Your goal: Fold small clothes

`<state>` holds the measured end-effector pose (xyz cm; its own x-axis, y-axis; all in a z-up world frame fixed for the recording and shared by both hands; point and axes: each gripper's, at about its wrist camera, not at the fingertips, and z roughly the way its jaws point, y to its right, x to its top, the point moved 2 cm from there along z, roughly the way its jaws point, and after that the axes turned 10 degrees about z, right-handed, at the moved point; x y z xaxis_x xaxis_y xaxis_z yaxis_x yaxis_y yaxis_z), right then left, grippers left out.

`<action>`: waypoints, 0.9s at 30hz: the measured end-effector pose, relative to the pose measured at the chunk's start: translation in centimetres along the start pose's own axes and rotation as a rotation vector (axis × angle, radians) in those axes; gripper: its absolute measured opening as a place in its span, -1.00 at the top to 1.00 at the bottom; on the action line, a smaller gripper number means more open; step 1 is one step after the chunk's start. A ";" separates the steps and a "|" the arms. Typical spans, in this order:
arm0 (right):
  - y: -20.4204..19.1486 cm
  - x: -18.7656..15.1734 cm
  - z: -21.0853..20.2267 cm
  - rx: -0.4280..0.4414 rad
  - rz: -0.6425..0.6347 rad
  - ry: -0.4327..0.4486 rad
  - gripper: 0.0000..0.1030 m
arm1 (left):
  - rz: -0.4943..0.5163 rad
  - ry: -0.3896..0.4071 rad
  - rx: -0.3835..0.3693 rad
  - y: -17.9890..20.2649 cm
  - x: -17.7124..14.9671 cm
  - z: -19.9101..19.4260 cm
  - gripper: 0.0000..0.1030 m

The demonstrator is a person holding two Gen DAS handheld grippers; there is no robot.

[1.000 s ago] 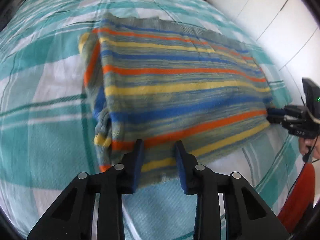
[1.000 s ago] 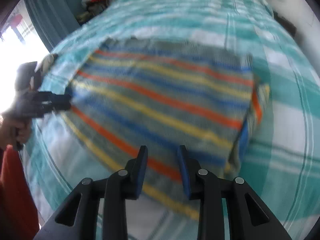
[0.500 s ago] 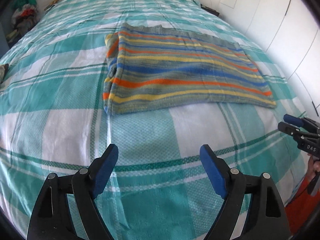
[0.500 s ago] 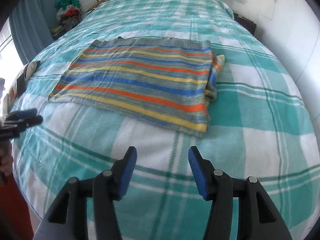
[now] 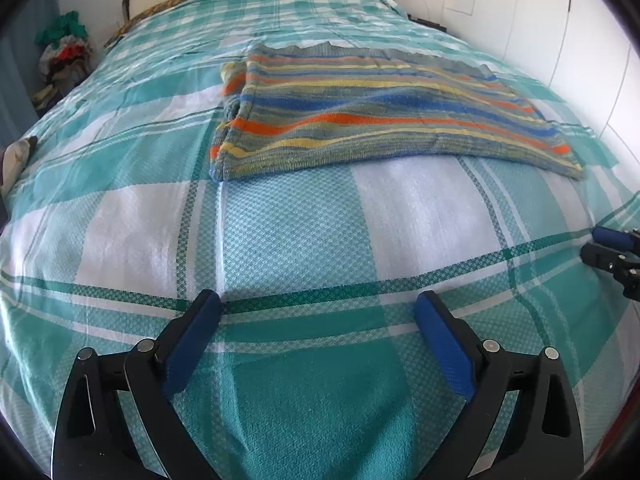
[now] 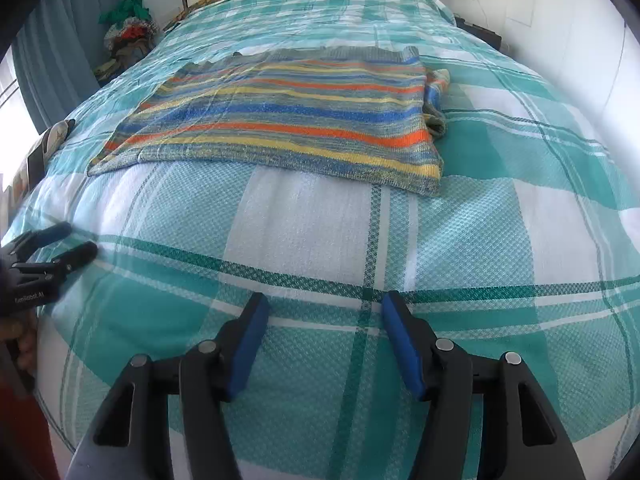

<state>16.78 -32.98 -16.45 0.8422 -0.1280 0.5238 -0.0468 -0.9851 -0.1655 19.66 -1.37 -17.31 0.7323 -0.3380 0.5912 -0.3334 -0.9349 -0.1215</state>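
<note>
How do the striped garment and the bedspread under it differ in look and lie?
The striped garment has narrow orange, blue and yellow bands; the bedspread has broad teal and white checks. The garment is a small folded piece with a bunched side; the bedspread covers the whole bed. Both lie flat, untouched by the open left gripper and right gripper.

Checked bedspread [image 5: 280, 240], clothes heap [image 6: 128, 32] beside bed.

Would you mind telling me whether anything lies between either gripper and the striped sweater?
Nothing visible does: only bare teal checked bedspread separates the left gripper and right gripper from the striped knitted sweater.
</note>
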 end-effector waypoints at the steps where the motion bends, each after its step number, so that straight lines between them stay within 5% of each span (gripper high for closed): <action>1: 0.0 -0.1 -0.1 0.003 0.005 -0.004 -0.17 | 0.001 0.001 0.003 0.1 0.0 -0.2 -0.90; 6: 1.3 0.2 -1.3 0.080 0.075 -0.049 -0.19 | 0.043 -0.014 0.006 1.8 0.6 -2.4 -0.65; 9: 4.2 2.0 -3.0 0.185 0.209 -0.036 -0.19 | 0.107 0.056 -0.090 5.0 2.6 -4.2 -0.65; 14: 9.4 8.5 -2.6 0.238 0.281 -0.010 -0.19 | 0.307 0.115 -0.278 13.6 8.8 -3.7 -0.65; 18: 12.5 14.9 0.9 0.317 0.322 -0.058 -0.19 | 0.461 0.126 -0.371 20.6 13.0 -0.4 -0.65; 22: 13.9 19.4 6.1 0.387 0.364 -0.152 -0.19 | 0.583 0.114 -0.340 25.5 14.7 3.3 -0.65; 27: 12.5 23.0 11.4 0.480 0.359 -0.247 -0.15 | 0.544 0.097 -0.346 25.9 15.1 5.8 -0.56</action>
<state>41.70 -46.98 -15.95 0.9201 -0.3536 0.1684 -0.1513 -0.7175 -0.6800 25.54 -31.29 -16.09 0.3536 -0.7272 0.5884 -0.8252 -0.5387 -0.1699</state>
